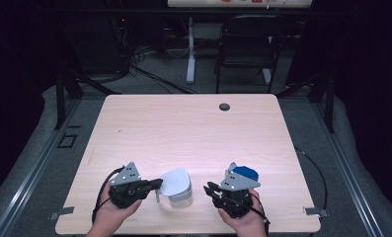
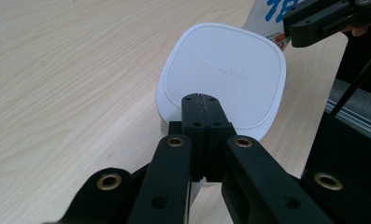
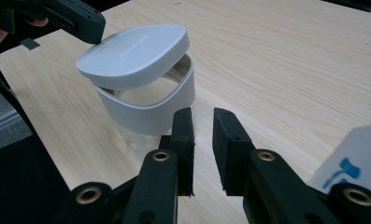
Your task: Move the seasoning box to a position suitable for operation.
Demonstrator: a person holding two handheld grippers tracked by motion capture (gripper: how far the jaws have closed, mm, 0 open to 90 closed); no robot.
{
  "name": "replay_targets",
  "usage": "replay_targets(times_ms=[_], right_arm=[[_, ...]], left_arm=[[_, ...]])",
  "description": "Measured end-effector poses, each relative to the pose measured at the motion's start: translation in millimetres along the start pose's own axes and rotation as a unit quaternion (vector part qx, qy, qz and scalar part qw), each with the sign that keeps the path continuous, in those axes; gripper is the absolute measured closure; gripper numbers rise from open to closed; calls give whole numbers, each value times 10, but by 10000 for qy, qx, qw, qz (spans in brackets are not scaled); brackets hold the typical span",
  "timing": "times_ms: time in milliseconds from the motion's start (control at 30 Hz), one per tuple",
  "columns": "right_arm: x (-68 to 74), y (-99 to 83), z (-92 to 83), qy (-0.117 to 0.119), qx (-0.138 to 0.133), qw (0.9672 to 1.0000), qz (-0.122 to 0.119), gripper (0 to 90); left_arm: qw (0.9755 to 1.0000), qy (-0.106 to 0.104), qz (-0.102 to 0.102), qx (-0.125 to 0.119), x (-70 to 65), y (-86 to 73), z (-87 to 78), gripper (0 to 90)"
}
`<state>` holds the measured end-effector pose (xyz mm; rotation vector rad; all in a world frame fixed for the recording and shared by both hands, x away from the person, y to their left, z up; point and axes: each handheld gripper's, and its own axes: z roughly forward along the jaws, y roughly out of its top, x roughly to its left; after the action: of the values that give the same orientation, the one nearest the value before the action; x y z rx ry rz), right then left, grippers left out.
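I hold a pair of tongs in each hand near my edge of the wooden table [image 1: 149, 128]. My left tongs [image 1: 156, 184] are pinched tight on the near rim of a white rounded-square lid [image 1: 176, 180], holding it tipped up, its far edge raised off the white container [image 1: 179, 199] below, so a gap shows on the side facing my right tongs. My right tongs [image 1: 209, 189] hold nothing; their jaws stand narrow, a slim gap between them, and point across at the container, which lies straight ahead of them and near, not touching. The left tongs are the nearer, already at the lid. A blue and white packet [image 1: 245, 173] sits just behind my right tongs; what it is I cannot tell for sure. Nothing stands between the right tongs and the container's wall.
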<state>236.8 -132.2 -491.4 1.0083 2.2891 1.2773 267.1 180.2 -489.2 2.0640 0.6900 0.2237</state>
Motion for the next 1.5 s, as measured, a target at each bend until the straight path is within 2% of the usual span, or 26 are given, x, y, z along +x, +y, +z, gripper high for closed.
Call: replay_targets(times_ms=[300,533,667,833,1100,1133,1333,1500], right_arm=[[96,82,234,68,122,9997,-203,744],[130,112,317,30,131,9995,-268,736],[128,108,330,23,213,9992,-327,730],[148,117,334,26,150,9994,-316,722],[217,198,289,34,81,9990,-449,721],[226,213,285,39,82,9988,-481,721],[253,272,287,47,17,9987,-512,720],[277,295,291,66,18,9986,-531,721]], left_arm=[[10000,29,8,9,-9,-4,-6,900],[10000,0,-6,-32,-9,-9,-2,900],[10000,-2,-13,-29,-8,-9,-2,900],[10000,34,6,15,-11,-6,-5,900],[10000,37,54,30,-11,-13,-6,900],[9999,102,60,17,-18,-12,-14,900],[9998,156,-10,-157,10,-14,-98,845],[9995,255,-51,-196,38,-30,-152,794]])
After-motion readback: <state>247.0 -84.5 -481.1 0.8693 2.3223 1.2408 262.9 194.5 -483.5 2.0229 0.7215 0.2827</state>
